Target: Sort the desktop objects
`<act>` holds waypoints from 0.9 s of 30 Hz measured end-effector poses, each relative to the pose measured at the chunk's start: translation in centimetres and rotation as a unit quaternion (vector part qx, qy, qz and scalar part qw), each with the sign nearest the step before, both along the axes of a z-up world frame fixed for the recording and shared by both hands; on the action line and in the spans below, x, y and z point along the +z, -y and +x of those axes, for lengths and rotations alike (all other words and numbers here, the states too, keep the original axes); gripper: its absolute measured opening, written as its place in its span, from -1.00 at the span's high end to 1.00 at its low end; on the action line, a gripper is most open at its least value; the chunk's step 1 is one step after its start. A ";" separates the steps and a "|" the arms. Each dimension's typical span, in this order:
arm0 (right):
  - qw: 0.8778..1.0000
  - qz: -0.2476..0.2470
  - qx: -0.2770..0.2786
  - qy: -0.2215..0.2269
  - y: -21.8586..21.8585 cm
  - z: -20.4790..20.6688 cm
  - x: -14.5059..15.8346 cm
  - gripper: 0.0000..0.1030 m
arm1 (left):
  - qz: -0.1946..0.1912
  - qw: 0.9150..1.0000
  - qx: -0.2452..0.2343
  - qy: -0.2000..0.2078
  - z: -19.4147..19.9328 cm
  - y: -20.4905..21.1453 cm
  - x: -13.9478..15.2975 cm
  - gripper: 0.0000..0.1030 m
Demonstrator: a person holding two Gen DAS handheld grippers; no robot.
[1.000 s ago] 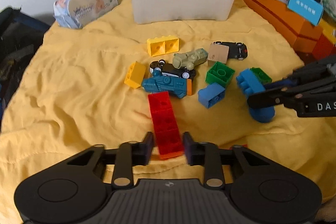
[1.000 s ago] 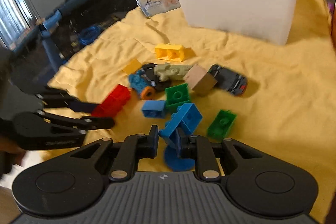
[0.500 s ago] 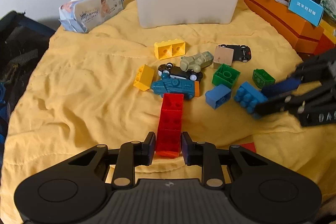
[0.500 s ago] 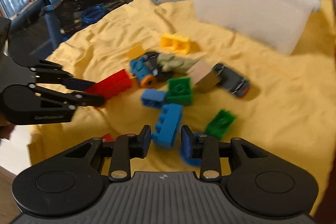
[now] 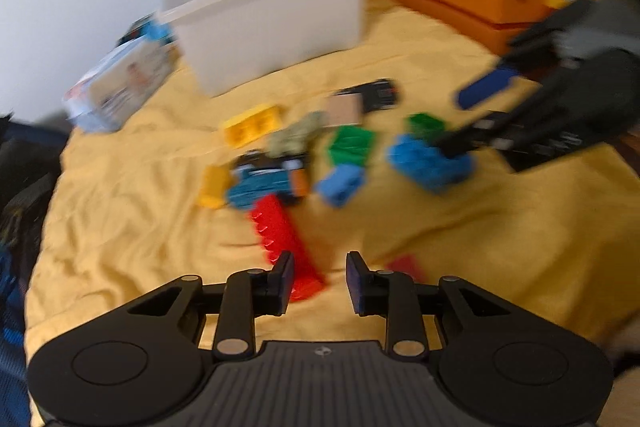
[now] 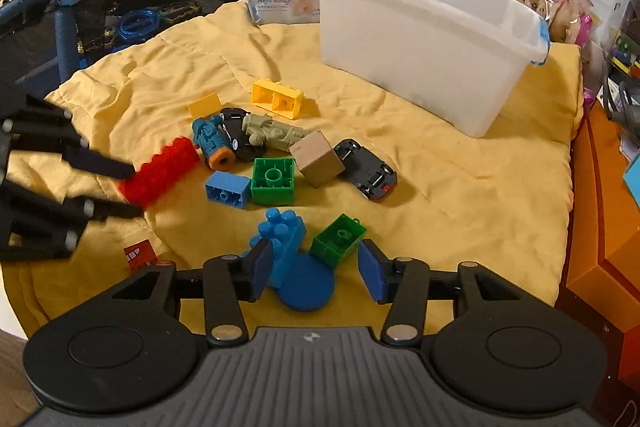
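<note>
Toy bricks and cars lie on a yellow blanket (image 6: 460, 187) before a white plastic bin (image 6: 420, 39). My left gripper (image 5: 319, 281) is open; the long red brick (image 5: 282, 243) lies tilted between its fingers, touching the left one. In the right wrist view the same gripper (image 6: 124, 187) stands open around the red brick (image 6: 160, 177). My right gripper (image 6: 316, 273) is open over a blue studded brick (image 6: 280, 239) on a blue disc (image 6: 308, 287), beside a small green brick (image 6: 338, 239). The left wrist view is blurred.
A yellow brick (image 6: 276, 97), blue toy vehicle (image 6: 212, 141), grey-green toy (image 6: 272, 131), wooden cube (image 6: 316, 157), black car (image 6: 368, 175), green brick (image 6: 274, 181) and blue brick (image 6: 226, 189) lie in the middle. A wipes pack (image 6: 284, 1) lies far left, orange boxes (image 6: 600, 227) right.
Both grippers have opened. The left let go of the red brick, which now lies tilted. The right released the blue studded brick onto the blue disc and drew back.
</note>
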State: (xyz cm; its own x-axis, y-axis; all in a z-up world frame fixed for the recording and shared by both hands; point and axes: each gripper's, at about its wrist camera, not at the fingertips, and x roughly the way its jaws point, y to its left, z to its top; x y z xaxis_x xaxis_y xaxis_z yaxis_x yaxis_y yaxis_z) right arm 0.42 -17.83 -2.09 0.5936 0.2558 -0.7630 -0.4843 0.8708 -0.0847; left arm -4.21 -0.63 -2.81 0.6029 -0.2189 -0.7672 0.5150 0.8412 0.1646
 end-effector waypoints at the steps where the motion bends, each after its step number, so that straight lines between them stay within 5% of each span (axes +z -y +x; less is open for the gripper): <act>1: 1.000 0.000 0.000 0.000 0.0 0.0 0.0 0.01 | -0.005 1.000 -0.010 -0.002 -0.4 0.4 0.0 0.37; 4: 1.000 0.002 0.002 0.000 -0.1 -0.2 0.1 0.01 | -0.009 1.000 -0.023 0.000 -0.8 1.2 0.1 0.35; 8: 1.000 0.006 0.012 0.001 -0.5 -0.4 0.1 0.01 | -0.042 0.997 0.035 0.050 -0.4 -0.7 2.1 0.25; 11: 1.000 0.014 0.020 0.007 -0.8 -0.7 0.3 0.05 | -0.064 0.995 0.077 0.028 1.5 -2.3 2.2 0.15; 14: 0.999 0.007 0.037 0.007 -1.7 -0.7 0.2 0.27 | -0.078 0.995 0.060 0.016 1.9 -1.8 1.9 0.15; 18: 0.998 0.002 0.067 -0.001 -3.1 -0.7 -0.2 0.28 | -0.091 0.994 0.052 -0.031 2.1 -1.3 0.2 0.15; 27: 0.999 0.006 0.047 -0.004 -2.9 -0.3 -0.8 0.26 | -0.095 0.979 0.173 -0.052 2.5 -7.1 -2.2 0.15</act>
